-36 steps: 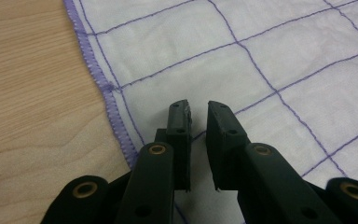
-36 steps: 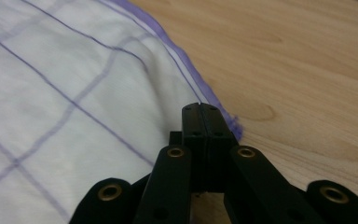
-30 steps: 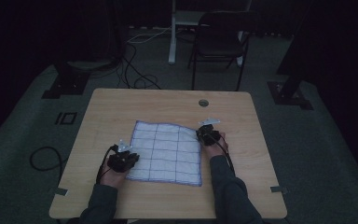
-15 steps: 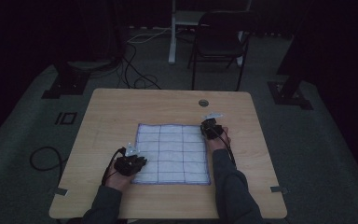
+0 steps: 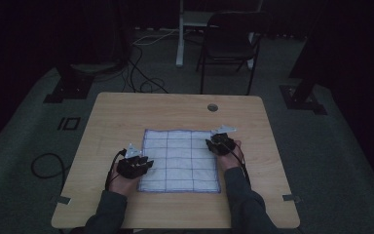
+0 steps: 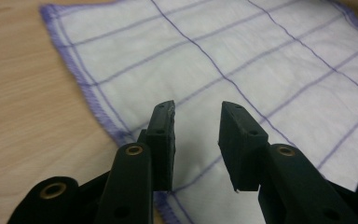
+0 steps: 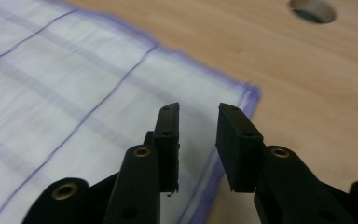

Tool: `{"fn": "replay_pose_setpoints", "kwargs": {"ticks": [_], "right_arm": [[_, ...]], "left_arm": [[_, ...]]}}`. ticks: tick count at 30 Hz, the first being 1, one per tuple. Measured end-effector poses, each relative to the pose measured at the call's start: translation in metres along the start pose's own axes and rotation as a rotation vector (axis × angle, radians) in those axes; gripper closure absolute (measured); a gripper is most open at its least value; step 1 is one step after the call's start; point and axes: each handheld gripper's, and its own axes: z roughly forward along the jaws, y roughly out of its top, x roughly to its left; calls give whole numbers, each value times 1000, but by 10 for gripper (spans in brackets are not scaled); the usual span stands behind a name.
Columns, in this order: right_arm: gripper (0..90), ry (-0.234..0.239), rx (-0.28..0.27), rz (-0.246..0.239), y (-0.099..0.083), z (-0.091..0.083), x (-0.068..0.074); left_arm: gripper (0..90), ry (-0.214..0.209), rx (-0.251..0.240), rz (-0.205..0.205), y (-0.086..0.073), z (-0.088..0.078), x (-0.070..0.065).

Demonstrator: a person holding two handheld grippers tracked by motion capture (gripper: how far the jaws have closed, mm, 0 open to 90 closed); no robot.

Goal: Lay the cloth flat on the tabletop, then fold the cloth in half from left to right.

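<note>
Nearest in the high view, two dark sleeves (image 5: 246, 207) are seen coming in from the bottom edge. A black gripper is held in each hand.

The left gripper (image 5: 135, 165) is held over the near left edge of the cloth (image 5: 180, 158). In the left gripper view its two black jaws are parted, and a gap is seen between the pads (image 6: 164, 135). They have just been opened wider. Nothing is pinched between them; the cloth (image 6: 223, 65) is seen lying flat under them, with its purple hem running past the left jaw.

The right gripper (image 5: 221, 144) is held at the far right part of the cloth, close to its far right corner. In the right gripper view its jaws are parted too, and they have just been opened. No cloth is caught between the pads (image 7: 168, 140). The cloth (image 7: 74, 98) is seen below them, and its corner is seen just past the jaws.

The cloth is white with thin purple lines in squares and a purple edge. It is spread out flat in the middle of the wooden table (image 5: 121, 114).

Farther off, a small round hole (image 5: 213, 107) is seen in the table top, well apart from the cloth. Behind the table, a dark chair (image 5: 229, 46) and some cables (image 5: 143, 73) are seen on the grey floor.
</note>
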Motion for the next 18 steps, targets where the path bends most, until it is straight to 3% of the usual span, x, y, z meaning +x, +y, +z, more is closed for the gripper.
{"fn": "replay_pose_setpoints", "kwargs": {"ticks": [9, 18], "right_arm": [[657, 61, -9, -21, -28, -19, 17], [632, 72, 0, -32, -45, -25, 25]], "left_arm": [[627, 43, -21, -31, -2, -3, 9], [580, 107, -4, -69, -6, 5, 15]]}}
